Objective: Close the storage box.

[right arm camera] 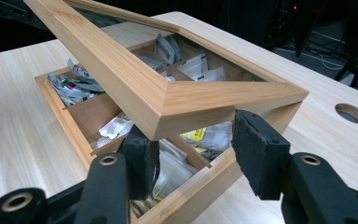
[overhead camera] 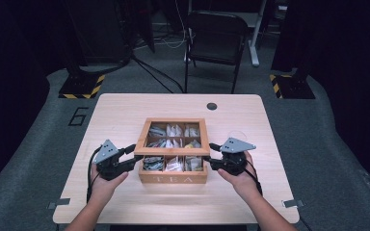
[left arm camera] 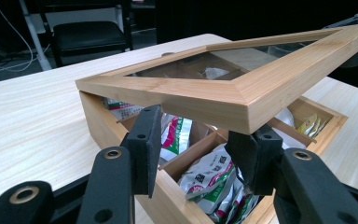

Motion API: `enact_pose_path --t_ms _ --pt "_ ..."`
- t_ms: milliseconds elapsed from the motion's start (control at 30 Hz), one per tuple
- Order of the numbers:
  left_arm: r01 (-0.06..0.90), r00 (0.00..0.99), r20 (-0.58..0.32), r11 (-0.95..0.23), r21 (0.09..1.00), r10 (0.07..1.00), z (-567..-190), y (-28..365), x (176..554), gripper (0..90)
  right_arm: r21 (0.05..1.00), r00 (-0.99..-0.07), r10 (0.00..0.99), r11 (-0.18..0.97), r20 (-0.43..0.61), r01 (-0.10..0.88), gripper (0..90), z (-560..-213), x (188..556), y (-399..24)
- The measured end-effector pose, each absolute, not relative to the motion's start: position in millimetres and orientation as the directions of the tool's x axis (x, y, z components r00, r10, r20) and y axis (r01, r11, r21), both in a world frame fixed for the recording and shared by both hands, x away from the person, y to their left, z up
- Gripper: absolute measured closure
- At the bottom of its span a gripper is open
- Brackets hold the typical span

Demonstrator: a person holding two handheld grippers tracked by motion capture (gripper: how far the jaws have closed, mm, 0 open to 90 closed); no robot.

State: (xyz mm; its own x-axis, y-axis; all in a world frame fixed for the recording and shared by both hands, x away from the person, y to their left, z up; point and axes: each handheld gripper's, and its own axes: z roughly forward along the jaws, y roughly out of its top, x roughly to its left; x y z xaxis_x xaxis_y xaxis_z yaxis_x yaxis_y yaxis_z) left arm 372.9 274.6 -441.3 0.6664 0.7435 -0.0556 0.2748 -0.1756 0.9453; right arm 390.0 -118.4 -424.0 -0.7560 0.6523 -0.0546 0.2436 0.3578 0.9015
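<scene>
On pale table, tea box of packets, lid raised, between wide-spread left gripper and right gripper.

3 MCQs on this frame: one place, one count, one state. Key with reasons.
1. Where does the tea box stand?
A. middle of the table
B. on the chair
C. on the floor

2. How many compartments does the box have?
A. four
B. six
C. nine

3. How is the glass-paned lid?
A. shut flat
B. part-raised, hinged at the far side
C. lying beside the box

Key: 1 A, high view shows it centred on the tabletop. 2 C, three rows of three. 3 B, both gripper views show its front edge lifted above the sachets, the left gripper and right gripper under its front corners.
</scene>
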Motion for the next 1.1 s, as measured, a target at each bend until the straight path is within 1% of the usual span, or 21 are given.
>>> enact_pose_path --t_ms 233,533,867,1100 --pt "0.278 0.667 -0.057 -0.178 0.944 0.743 -446.5 275.1 369.1 53.8 0.898 -0.756 0.654 0.354 -0.037 0.262 50.3 -429.5 386.2 -117.8" --pt "0.289 0.683 -0.054 -0.202 0.936 0.729 -451.1 275.6 361.8 53.4 0.890 -0.753 0.656 0.372 -0.050 0.265 49.4 -437.3 382.1 -116.4" --pt "0.300 0.679 -0.078 -0.179 0.937 0.730 -453.9 275.7 355.2 53.3 0.887 -0.751 0.659 0.370 -0.041 0.277 49.5 -441.4 380.6 -115.8" --pt "0.310 0.677 -0.081 -0.183 0.933 0.732 -457.4 275.3 354.1 53.4 0.883 -0.754 0.657 0.356 -0.005 0.305 49.7 -442.0 375.7 -117.1"
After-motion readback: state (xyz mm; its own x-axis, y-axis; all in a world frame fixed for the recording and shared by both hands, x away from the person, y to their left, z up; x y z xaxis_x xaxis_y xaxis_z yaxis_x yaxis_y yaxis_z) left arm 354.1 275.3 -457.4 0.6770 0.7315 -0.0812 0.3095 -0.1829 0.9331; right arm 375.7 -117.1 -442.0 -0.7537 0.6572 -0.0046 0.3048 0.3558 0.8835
